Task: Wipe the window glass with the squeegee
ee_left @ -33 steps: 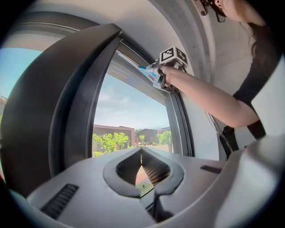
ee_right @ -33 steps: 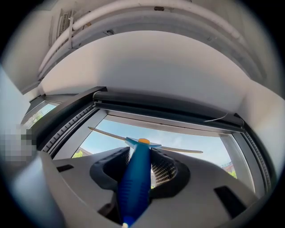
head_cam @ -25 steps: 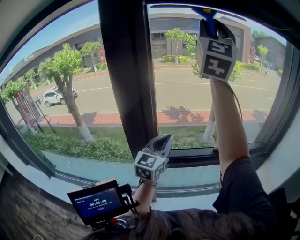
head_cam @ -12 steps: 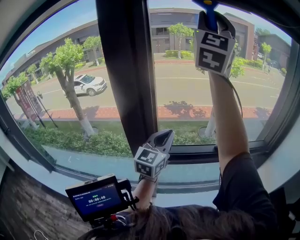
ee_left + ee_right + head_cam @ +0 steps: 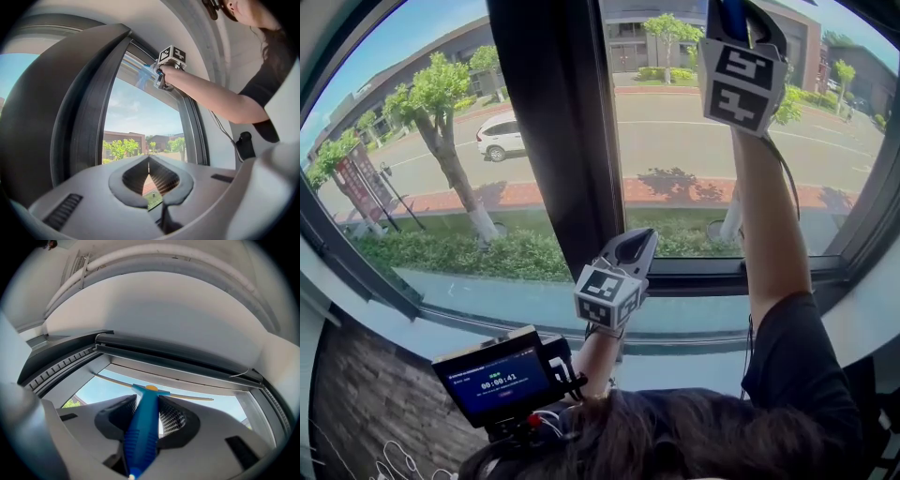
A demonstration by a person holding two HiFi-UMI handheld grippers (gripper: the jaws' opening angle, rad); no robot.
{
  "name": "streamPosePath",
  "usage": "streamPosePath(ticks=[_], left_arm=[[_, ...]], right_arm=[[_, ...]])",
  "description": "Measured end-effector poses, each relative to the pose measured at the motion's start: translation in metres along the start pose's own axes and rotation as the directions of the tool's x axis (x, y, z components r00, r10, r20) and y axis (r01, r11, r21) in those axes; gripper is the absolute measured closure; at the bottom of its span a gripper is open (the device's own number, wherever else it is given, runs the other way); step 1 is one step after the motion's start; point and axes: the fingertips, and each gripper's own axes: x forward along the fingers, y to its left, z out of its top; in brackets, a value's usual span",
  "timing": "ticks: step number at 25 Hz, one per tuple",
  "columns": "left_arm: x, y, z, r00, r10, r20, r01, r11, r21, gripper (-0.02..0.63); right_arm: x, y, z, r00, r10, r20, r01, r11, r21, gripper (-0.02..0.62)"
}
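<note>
The right tool (image 5: 149,404) is clenched on the blue handle of the squeegee (image 5: 142,432). Its blade sits high up at the window glass (image 5: 675,141), just under the top frame (image 5: 178,359). It looks like the start of a wipe. Next, I think, comes a pull straight down with the blade flat. The left tool (image 5: 149,161) is clenched on nothing, low by the dark post (image 5: 553,141). That post, on the left, hems the wipe in.
</note>
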Motion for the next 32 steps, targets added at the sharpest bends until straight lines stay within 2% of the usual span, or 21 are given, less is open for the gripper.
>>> streamPosePath(ticks=[18,32], left_arm=[[-0.009,0.002,-0.008,1.0,0.017,-0.02,-0.017,0.999,-0.027,0.604],[-0.011,0.004,-0.01,0.999,0.019,-0.032,-0.02,0.999,-0.026,0.604]], right_arm=[[-0.032,0.016,-0.027,1.0,0.019,-0.024,-0.019,1.0,-0.015,0.456],[-0.064,0.031,-0.063,0.997,0.037,-0.07,-0.039,0.999,-0.022,0.456]])
